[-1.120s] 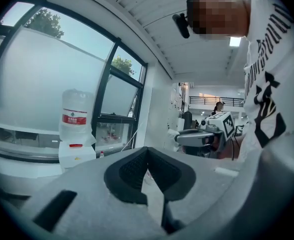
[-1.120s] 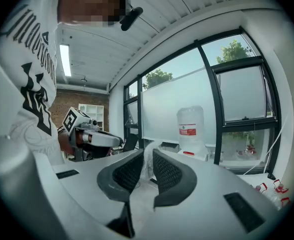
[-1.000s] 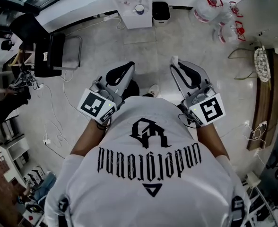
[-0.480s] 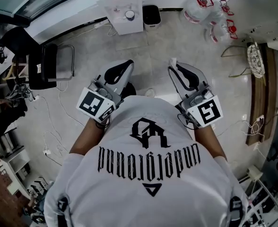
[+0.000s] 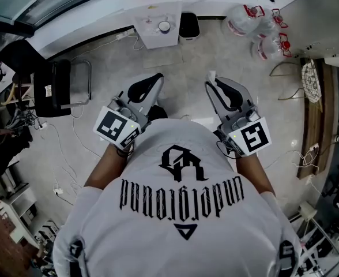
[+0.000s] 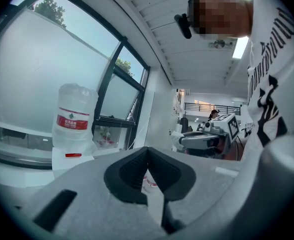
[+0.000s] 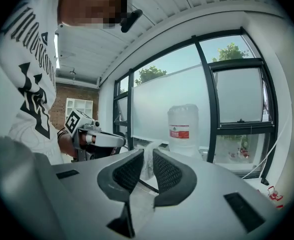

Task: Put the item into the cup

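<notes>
A small cup stands on a little white table far ahead on the floor. I hold both grippers at chest height, well short of it. My right gripper is shut on a small crumpled white item, whose tip pokes out past the jaws. My left gripper is shut, its pads touching with nothing between them. Each gripper shows in the other's view: the left one, the right one.
A large water bottle stands by the window. A black chair is at the left, a black bin is beside the table, bags lie at the upper right, and cables run across the floor.
The head view has shifted a little, so the table and cup sit slightly lower in frame. Both grippers keep the same pose and grip.
</notes>
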Demonstrator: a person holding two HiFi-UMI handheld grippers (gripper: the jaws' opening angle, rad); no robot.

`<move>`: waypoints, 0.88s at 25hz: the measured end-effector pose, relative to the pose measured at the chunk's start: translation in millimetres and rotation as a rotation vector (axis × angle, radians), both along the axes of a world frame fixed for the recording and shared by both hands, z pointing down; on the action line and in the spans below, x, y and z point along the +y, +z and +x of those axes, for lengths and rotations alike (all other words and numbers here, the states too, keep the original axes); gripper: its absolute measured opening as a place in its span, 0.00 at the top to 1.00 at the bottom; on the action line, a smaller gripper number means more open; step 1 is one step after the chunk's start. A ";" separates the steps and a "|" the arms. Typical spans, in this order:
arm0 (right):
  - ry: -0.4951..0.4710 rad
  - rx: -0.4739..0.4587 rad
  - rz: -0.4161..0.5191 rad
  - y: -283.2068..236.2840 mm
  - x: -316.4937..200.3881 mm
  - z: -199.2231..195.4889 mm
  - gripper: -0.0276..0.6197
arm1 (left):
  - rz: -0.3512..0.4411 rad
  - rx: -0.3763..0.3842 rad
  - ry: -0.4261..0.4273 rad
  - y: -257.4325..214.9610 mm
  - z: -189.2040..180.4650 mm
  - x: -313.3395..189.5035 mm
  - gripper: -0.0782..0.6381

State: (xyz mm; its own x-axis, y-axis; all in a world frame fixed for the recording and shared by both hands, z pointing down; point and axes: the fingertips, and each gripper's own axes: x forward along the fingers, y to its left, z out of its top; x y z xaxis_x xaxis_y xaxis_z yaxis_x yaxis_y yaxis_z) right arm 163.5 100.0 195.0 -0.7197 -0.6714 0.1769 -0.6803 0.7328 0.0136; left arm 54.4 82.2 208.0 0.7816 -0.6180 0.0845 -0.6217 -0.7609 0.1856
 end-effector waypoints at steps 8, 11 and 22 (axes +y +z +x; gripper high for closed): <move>0.024 0.023 0.009 -5.2 -57.6 -66.6 0.86 | 0.014 0.014 0.011 -4.7 -71.4 -55.6 0.87; 0.038 0.035 0.007 -4.0 -74.6 -92.0 0.86 | 0.021 0.013 0.020 -5.4 -99.1 -71.7 0.87; 0.054 0.082 -0.006 4.9 -114.8 -134.9 0.86 | -0.007 -0.022 0.017 15.3 -156.9 -109.9 0.87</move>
